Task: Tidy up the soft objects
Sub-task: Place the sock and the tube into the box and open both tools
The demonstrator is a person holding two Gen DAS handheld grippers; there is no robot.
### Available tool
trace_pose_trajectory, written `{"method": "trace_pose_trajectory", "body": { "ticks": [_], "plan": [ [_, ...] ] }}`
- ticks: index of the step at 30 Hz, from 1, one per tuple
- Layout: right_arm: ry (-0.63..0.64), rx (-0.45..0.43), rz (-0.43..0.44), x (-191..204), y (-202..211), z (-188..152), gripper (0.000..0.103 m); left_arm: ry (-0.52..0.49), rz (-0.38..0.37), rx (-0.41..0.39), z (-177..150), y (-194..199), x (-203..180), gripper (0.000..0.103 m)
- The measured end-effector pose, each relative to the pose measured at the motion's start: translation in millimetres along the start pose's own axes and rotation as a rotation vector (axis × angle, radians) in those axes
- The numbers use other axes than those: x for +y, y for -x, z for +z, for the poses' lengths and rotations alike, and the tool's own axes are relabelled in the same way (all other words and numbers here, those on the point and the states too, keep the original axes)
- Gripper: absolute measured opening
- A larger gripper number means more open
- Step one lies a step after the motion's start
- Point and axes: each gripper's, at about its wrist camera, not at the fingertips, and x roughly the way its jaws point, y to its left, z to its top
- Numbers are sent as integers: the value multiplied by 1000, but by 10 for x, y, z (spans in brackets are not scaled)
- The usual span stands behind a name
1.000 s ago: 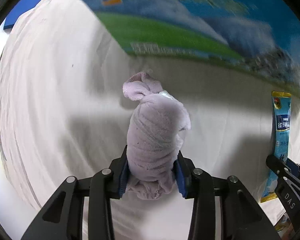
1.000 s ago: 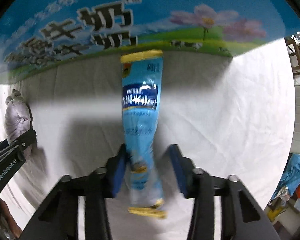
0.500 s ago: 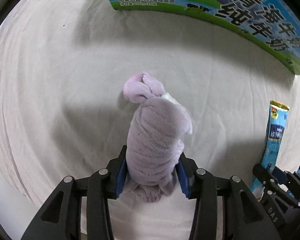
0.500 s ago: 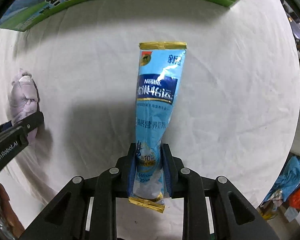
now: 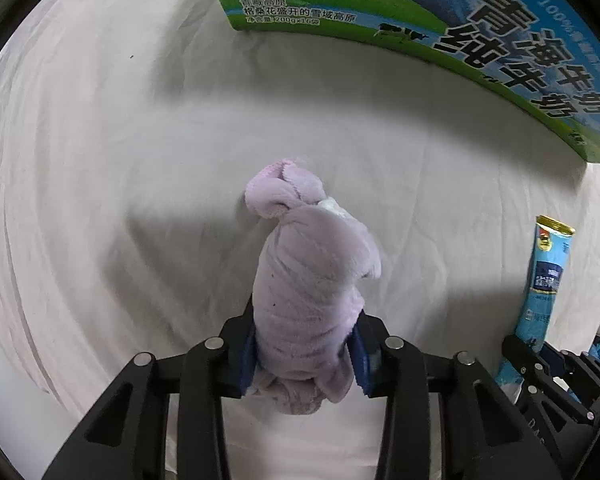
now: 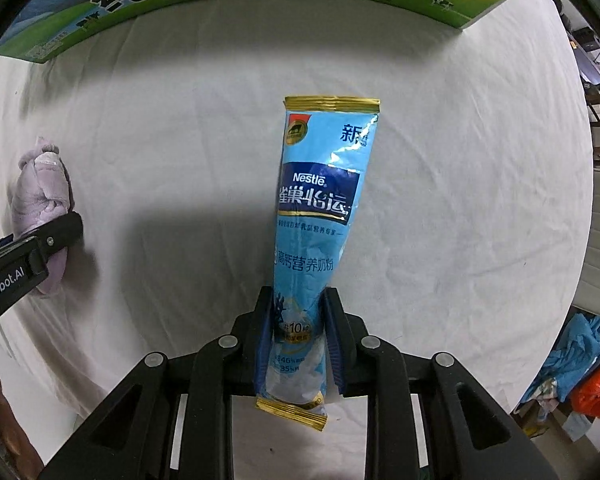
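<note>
While the left gripper (image 5: 306,354) is squeezed on a purple towel (image 5: 314,280), a blue packet (image 6: 314,240) is pinched by the right gripper (image 6: 298,344).

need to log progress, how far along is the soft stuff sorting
Done: both items are picked up, none placed that these views show. In hand: the left claw is shut on the rolled lilac cloth, and the right claw is shut on the blue Nestle sachet, both over the white sheet. Left: setting both down, perhaps at the milk carton box, though its inside is not visible.
</note>
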Motion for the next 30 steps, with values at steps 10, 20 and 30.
{"method": "trace_pose_trajectory", "body": {
  "ticks": [10,20,30],
  "plan": [
    [33,-87,146,-53,728,-48,16,-2,-121,-108,-184,892,24,34],
    [-38,-336,345,-145,2131,454,16,-25,-208,-256,337,1898,59,34],
    [-195,-374,381,-147,2269,1428,16,19,-234,-210,1254,1846,136,34]
  ]
}}
